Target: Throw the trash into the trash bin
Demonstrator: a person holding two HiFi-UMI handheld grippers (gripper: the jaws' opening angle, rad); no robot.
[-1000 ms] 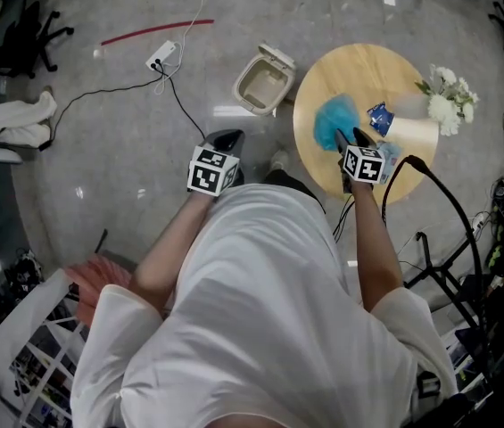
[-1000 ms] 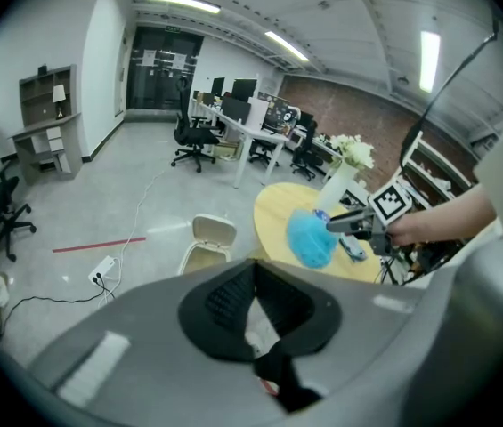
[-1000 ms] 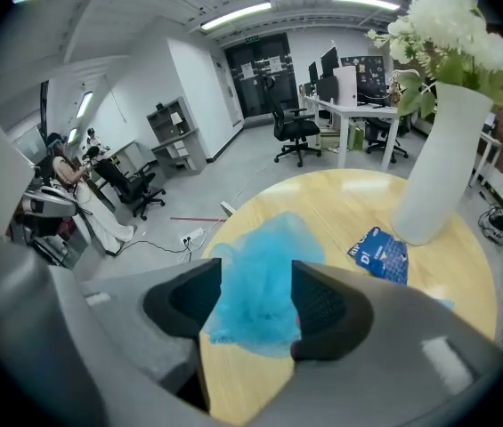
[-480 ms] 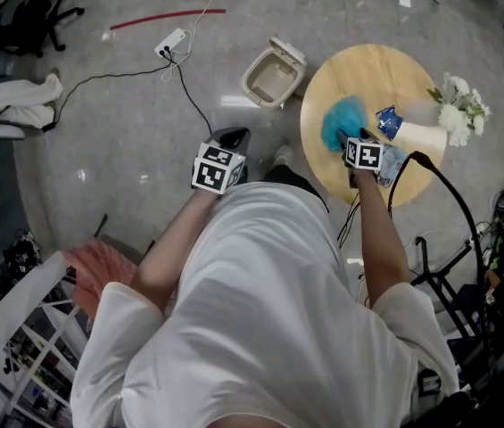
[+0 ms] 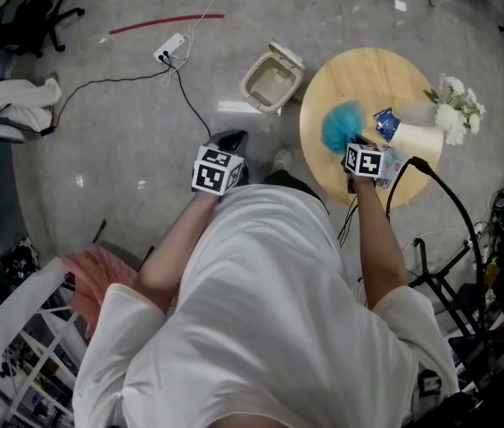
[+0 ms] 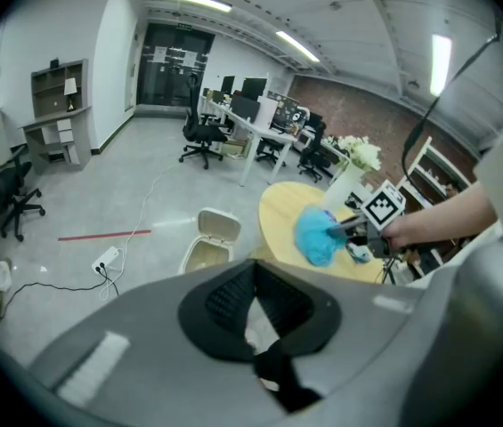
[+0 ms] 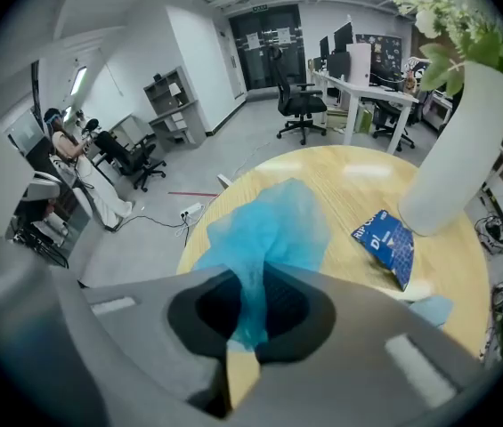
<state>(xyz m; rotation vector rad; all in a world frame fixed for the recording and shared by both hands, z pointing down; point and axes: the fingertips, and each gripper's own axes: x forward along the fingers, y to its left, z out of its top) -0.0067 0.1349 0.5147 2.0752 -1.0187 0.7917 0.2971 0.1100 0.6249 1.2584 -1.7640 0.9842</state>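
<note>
Seen from above: right hand-held gripper (image 5: 351, 143) pinching a crumpled blue wad of trash (image 5: 341, 125) on the round wooden worktop (image 5: 367, 74), jaws just closed onto a fold of it. Open trash bin (image 5: 271, 82) on the floor, just beside the worktop's edge, left of the wad and slightly farther out. Left hand-held gripper (image 5: 227, 141) pressed together, empty, low over the floor near the bin. Likely next: lift, then a short carry leftward.
</note>
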